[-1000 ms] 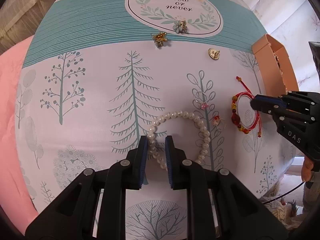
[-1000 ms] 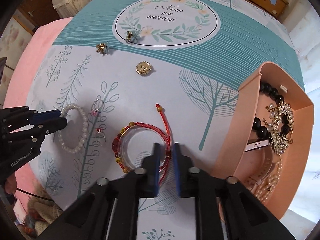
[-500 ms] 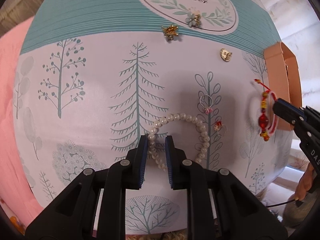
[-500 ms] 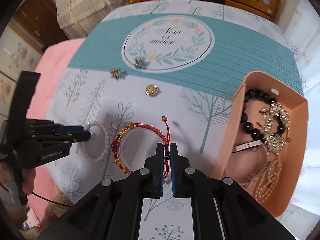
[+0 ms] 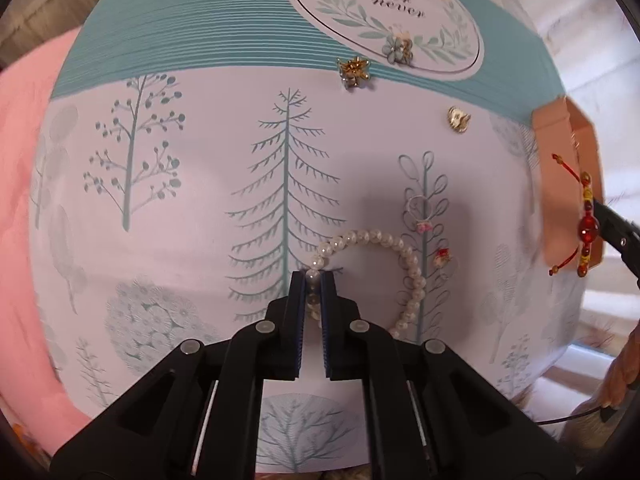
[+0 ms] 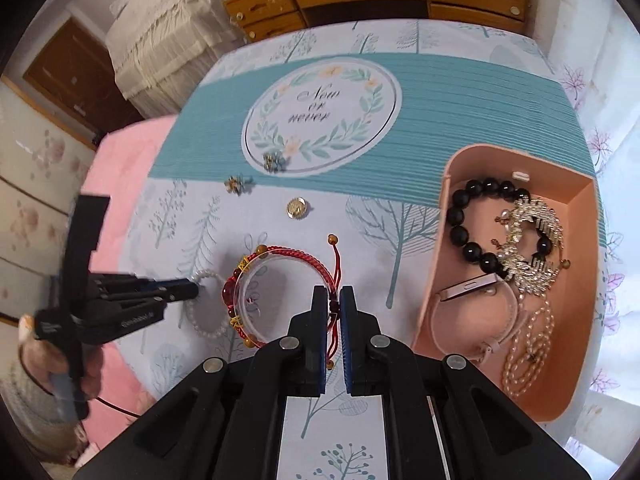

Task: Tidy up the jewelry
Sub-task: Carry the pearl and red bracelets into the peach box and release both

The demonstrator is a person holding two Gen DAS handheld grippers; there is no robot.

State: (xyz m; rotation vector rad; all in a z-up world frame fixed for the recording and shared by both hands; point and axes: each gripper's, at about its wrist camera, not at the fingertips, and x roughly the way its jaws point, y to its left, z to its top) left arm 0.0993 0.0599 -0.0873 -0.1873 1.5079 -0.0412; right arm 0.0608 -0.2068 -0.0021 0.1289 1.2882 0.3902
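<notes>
The red braided-cord bracelet with amber beads, light and limp, hangs lifted beside the peach plastic box, pinched at its cord by the right gripper. The left gripper clamps the slippery white pearl bracelet lying on the desk.

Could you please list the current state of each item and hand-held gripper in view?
Left hand-held gripper: shut on pearl bracelet.
Right hand-held gripper: shut on red cord bracelet.
Pearl bracelet: pinched, mostly lying on the tablecloth.
Red cord bracelet: gripped, lifted off the tablecloth.
Pink tray: open, holding a black bead bracelet, a rhinestone brooch, and other jewelry.
Gold flower charm: loose on cloth.
Gold round charm: loose on cloth.
</notes>
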